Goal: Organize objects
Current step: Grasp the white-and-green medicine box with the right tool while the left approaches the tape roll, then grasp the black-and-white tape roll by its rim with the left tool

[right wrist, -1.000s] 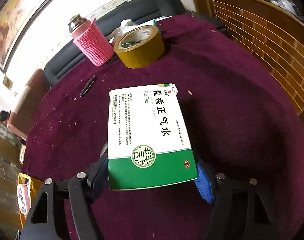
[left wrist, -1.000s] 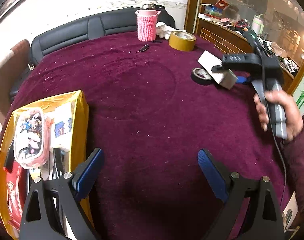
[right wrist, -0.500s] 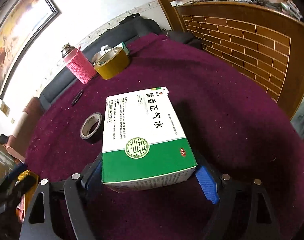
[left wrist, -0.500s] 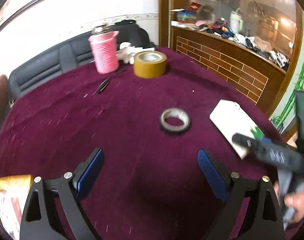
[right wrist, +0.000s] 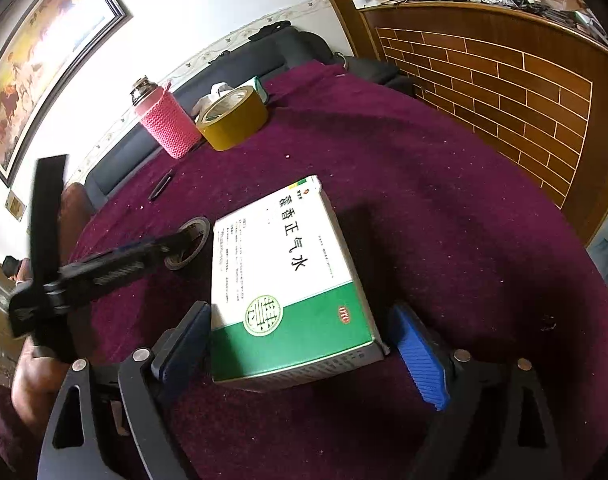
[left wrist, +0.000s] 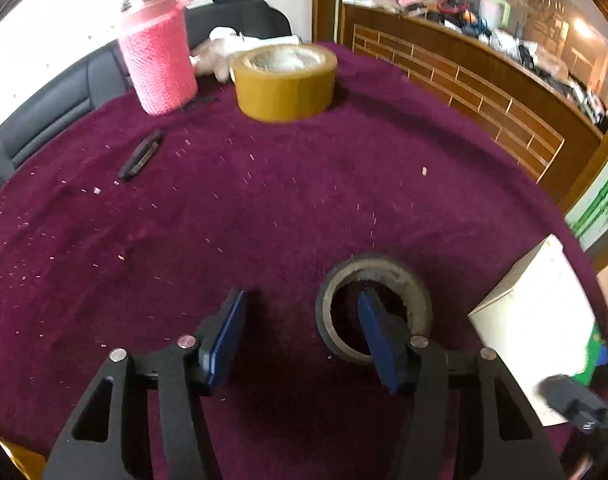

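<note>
My left gripper [left wrist: 302, 332] is open over the purple tablecloth; its right finger sits inside the hole of a small black tape roll [left wrist: 374, 280], its left finger outside, straddling the roll's left wall. In the right wrist view the same roll [right wrist: 190, 242] lies beside the box with the left gripper's finger in it. My right gripper [right wrist: 300, 344] is open around a white and green medicine box [right wrist: 288, 280]; the left pad is near the box side, the right pad stands apart. The box also shows in the left wrist view [left wrist: 540, 320].
A big yellow tape roll [left wrist: 284, 80], a pink knitted flask [left wrist: 158, 64] and a black pen [left wrist: 140, 156] lie at the far side of the round table [left wrist: 264, 208]. A brick-pattern wooden counter [right wrist: 504, 80] stands to the right. A black sofa [right wrist: 224, 72] runs behind.
My left gripper swung right and came down onto the small black tape roll, one finger entering its hole. My right gripper's jaws opened off the medicine box, which now rests lower on the cloth.
</note>
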`<state>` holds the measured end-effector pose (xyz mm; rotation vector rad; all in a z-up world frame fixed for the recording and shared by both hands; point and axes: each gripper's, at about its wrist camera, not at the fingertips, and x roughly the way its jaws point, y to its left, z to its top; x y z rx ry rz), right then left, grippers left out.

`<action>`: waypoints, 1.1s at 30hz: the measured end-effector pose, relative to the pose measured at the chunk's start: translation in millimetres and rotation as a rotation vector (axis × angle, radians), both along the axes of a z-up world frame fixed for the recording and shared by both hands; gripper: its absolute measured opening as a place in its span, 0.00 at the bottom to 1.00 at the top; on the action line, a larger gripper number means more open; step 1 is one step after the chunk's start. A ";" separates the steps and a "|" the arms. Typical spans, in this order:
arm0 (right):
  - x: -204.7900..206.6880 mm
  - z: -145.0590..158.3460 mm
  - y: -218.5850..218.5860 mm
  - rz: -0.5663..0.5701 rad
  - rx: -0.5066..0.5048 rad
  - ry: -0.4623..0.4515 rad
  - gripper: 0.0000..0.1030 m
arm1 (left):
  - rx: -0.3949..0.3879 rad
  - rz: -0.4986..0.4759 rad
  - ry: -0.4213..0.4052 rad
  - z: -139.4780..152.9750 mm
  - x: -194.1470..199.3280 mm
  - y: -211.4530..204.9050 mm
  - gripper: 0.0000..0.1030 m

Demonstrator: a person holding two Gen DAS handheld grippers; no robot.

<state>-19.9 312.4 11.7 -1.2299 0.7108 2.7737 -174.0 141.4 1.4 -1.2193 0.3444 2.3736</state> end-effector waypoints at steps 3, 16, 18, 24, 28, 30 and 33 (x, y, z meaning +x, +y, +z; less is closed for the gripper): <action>0.1 -0.1 0.2 -0.001 -0.002 0.001 0.91 | -0.007 -0.014 0.004 -0.7 2.0 6.2 0.48; -1.7 -0.4 -3.8 0.009 0.032 0.000 0.92 | -0.022 -0.030 -0.005 13.8 70.8 -35.1 0.09; -1.5 -0.6 -3.5 0.010 0.033 0.001 0.92 | -0.025 -0.019 -0.027 13.4 91.0 -51.1 0.09; -2.1 -0.7 -5.7 0.011 0.045 0.000 0.92 | -0.007 0.010 -0.035 7.6 124.1 -69.0 0.10; -1.0 -1.0 -6.9 0.014 0.043 0.007 0.94 | -0.008 0.008 0.017 3.0 125.5 -56.7 0.24; -1.1 -1.3 -6.4 0.014 0.036 0.012 0.95 | -0.033 -0.003 0.069 1.6 130.4 -49.3 0.24; -1.0 -1.9 -6.4 0.018 0.030 0.018 0.97 | -0.029 -0.012 0.069 2.1 132.8 -49.1 0.15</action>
